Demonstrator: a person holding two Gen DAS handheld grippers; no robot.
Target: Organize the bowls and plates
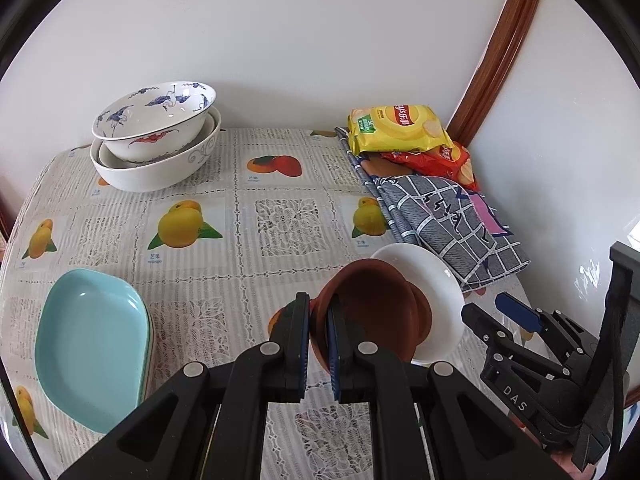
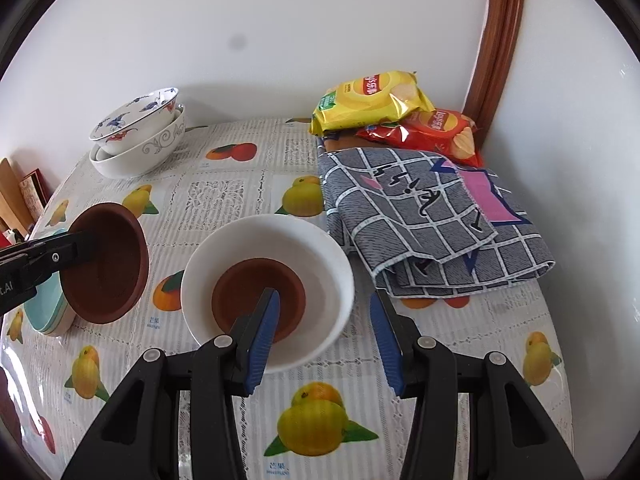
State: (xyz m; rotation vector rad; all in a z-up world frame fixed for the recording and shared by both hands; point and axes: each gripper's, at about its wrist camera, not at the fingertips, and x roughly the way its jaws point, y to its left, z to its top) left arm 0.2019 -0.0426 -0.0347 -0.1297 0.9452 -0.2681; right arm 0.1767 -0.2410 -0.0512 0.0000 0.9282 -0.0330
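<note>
My left gripper (image 1: 319,312) is shut on the rim of a brown dish (image 1: 372,312) and holds it tilted above the table; it also shows at the left of the right wrist view (image 2: 106,268). A second brown dish (image 2: 260,292) lies inside a white plate (image 2: 320,248) on the table. My right gripper (image 2: 324,320) is open, its jaws on either side of the white plate's near right rim, not touching it. The right gripper also shows in the left wrist view (image 1: 486,312). Stacked light blue plates (image 1: 92,348) lie at the left. Stacked patterned bowls (image 1: 156,132) stand at the back left.
A folded grey checked cloth (image 2: 424,216) lies at the right, with yellow (image 2: 372,96) and red (image 2: 432,132) snack bags behind it by the wall. A fruit-print tablecloth (image 2: 224,200) covers the table. A wooden frame (image 2: 496,40) runs up the corner.
</note>
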